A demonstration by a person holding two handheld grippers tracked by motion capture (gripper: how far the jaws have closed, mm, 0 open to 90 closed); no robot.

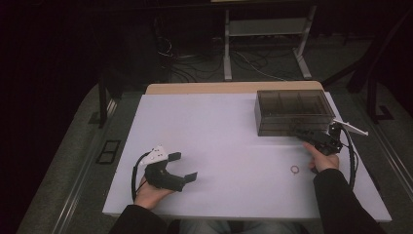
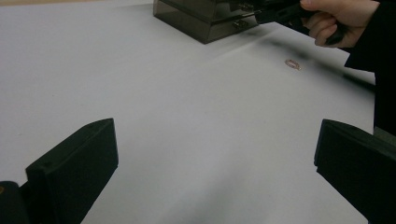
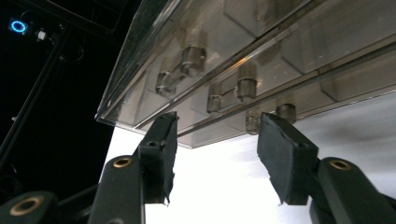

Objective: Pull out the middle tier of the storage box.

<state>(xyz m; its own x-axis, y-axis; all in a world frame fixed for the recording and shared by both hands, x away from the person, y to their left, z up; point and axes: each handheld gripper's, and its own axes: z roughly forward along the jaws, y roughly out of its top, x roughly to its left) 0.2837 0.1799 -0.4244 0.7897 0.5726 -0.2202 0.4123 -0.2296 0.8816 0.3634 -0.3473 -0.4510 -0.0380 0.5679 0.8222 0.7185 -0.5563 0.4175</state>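
The right gripper (image 3: 215,158), jaws spread, sat just before the smoky translucent plastic drawer box's (image 3: 261,60) front handles, far nearer than the spread left gripper (image 1: 182,168).

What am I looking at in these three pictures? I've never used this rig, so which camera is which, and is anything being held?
There is no robot arm: a person holds a two-fingered hand tool in each hand. The high view looks down on a white table. The left gripper rests low near the table's near edge, its fingers wide apart with nothing between them. The right gripper is up against the front of a smoky clear drawer box at the far right.

The other two pictures come from cameras riding on the tools. The left gripper view looks across the table toward the box and a small ring lying loose on the surface. The right gripper view shows its open fingers close to the box's small drawer handles, not yet closed on one.
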